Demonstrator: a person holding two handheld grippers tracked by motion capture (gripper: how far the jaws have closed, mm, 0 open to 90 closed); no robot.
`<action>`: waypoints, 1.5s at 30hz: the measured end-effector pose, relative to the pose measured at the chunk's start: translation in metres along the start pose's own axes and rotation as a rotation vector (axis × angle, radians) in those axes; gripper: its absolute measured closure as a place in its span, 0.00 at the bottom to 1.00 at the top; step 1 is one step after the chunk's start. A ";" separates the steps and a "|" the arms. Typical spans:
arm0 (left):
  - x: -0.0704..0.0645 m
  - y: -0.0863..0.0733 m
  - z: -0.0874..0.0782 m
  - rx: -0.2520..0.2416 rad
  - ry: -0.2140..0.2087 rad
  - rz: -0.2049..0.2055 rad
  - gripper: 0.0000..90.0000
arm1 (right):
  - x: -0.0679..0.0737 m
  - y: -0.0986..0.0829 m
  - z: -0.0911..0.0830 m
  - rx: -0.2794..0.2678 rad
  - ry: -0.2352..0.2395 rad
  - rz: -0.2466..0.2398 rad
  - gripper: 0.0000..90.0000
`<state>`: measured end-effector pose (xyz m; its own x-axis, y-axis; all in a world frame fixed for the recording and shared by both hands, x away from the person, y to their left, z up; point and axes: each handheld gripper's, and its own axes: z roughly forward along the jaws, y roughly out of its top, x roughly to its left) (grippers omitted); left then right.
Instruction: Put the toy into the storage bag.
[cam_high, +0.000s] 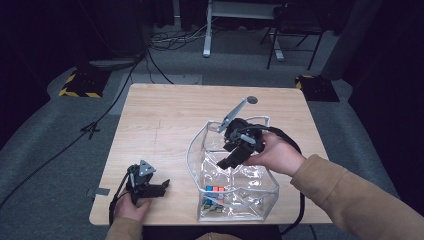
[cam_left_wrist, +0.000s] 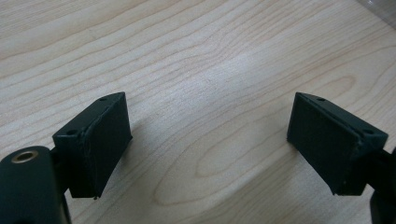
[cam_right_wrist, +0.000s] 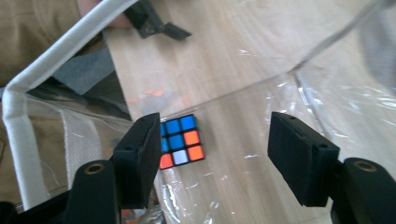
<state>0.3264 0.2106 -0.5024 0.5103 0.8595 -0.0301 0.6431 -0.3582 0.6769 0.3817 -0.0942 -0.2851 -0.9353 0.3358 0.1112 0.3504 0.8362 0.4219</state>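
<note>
Right gripper (cam_right_wrist: 212, 156) gapes above cube (cam_right_wrist: 180, 140) inside bag (cam_high: 200, 145)

The puzzle cube (cam_right_wrist: 180, 141) shows blue, orange and white squares on black; the bag (cam_high: 197, 142) is clear with white trim; the table (cam_high: 165, 115) is pale wood grain.

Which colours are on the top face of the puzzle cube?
Blue, orange and one white tile on the puzzle cube, best in the right gripper view.

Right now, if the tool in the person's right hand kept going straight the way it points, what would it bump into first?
Probably the puzzle cube lying on the floor of the clear plastic bag. The right tool is open and pointing down into the bag, with the cube just beside its near jaw. Depth is unclear, so it might meet the bag's floor first.
</note>
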 end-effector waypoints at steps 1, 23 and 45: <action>0.000 0.000 0.000 0.000 0.001 0.000 0.15 | -0.002 -0.002 -0.003 -0.008 -0.004 0.006 0.39; 0.001 0.003 0.003 -0.006 -0.003 -0.002 0.15 | -0.043 -0.053 -0.065 -0.165 -0.109 0.105 0.39; 0.014 -0.001 -0.001 -0.005 -0.019 0.020 0.16 | -0.085 -0.113 -0.089 -0.208 -0.204 0.225 0.36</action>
<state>0.3326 0.2233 -0.5029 0.5340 0.8449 -0.0306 0.6298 -0.3734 0.6811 0.4176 -0.2559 -0.2617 -0.7996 0.5984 0.0493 0.5093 0.6325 0.5836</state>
